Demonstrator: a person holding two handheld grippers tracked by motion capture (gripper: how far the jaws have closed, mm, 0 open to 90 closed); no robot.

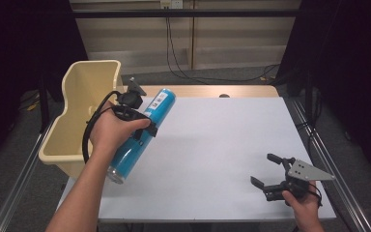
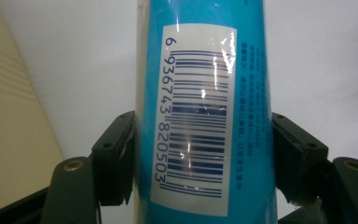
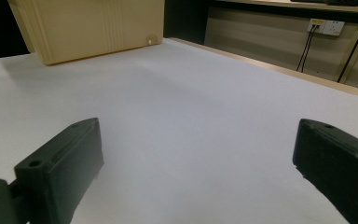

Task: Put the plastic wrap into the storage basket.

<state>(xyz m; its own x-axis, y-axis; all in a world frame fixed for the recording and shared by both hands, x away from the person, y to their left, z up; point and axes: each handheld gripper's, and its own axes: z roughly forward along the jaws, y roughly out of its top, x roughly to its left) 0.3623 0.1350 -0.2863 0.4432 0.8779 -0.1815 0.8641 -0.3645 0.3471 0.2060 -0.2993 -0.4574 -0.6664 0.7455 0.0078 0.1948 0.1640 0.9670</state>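
A long blue can (image 1: 142,133) with a white barcode label (image 2: 196,112) is held tilted above the table's left side. My left gripper (image 1: 145,123) is shut on the blue can, with one jaw pressed to each side of its body (image 2: 200,140). The can's metal bottom end points toward the near left, beside the cream bin (image 1: 84,116). My right gripper (image 1: 265,170) stands open low over the table's near right corner, nothing between its fingers (image 3: 60,168).
The cream plastic bin (image 3: 88,28) sits at the table's left edge. A white sheet (image 1: 212,154) covers the table. Cables (image 1: 178,63) run along the floor behind the far edge. Metal rails (image 1: 328,159) flank the table.
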